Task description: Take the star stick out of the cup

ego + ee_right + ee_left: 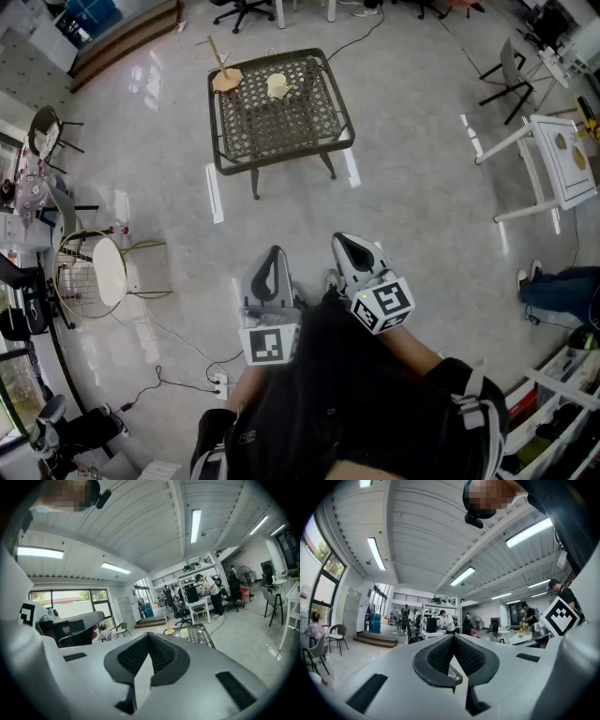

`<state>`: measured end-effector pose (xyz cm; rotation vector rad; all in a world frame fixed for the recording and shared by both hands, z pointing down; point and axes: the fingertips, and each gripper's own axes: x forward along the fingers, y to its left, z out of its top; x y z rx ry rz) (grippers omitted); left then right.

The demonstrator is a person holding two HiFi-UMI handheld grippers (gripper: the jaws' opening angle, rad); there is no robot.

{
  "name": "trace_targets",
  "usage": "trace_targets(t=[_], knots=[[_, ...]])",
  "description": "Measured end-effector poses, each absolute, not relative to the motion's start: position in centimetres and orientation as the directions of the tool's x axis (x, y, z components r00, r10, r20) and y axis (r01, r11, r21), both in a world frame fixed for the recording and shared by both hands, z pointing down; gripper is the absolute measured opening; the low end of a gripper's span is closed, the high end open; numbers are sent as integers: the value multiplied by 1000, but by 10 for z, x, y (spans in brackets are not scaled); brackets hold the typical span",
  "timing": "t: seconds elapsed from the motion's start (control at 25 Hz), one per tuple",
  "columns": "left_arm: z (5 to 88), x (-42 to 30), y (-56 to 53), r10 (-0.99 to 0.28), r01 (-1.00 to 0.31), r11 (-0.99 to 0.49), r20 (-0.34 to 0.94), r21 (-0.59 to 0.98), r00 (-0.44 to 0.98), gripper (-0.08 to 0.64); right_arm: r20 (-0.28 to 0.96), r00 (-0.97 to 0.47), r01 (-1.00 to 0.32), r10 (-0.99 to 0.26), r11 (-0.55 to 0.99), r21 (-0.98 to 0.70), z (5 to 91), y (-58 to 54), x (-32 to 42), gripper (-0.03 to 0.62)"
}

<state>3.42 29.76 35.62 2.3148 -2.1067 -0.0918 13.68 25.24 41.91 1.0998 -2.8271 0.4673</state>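
Observation:
A dark lattice-top table (323,141) stands on the floor some way ahead of me. On its far side sits a cream cup (277,86), and whether a star stick is in it is too small to tell. Beside it, at the left corner, is a wooden base with an upright stick (224,75). My left gripper (275,255) and right gripper (345,244) are held close to my body, far short of the table, both shut and empty. The right gripper view shows the table (205,637) and the cup (184,633) small beyond the shut jaws. The left gripper view points up at the ceiling.
A round white wire-frame chair (105,272) stands at the left. A white table (562,159) and an office chair (511,67) are at the right. A power strip with cables (217,381) lies on the floor near my feet. Someone's leg (561,289) is at the right edge.

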Motion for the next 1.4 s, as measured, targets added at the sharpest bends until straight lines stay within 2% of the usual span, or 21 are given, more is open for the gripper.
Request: trace_targets(t=[0.96, 1.4], knots=[[360, 72, 263, -998, -997, -59, -20, 42, 58, 15, 165, -780, -623, -603, 725, -294, 421, 220, 172, 9], [374, 63, 225, -1000, -1000, -6, 24, 10, 6, 15, 186, -786, -617, -590, 728, -298, 439, 173, 170, 9]])
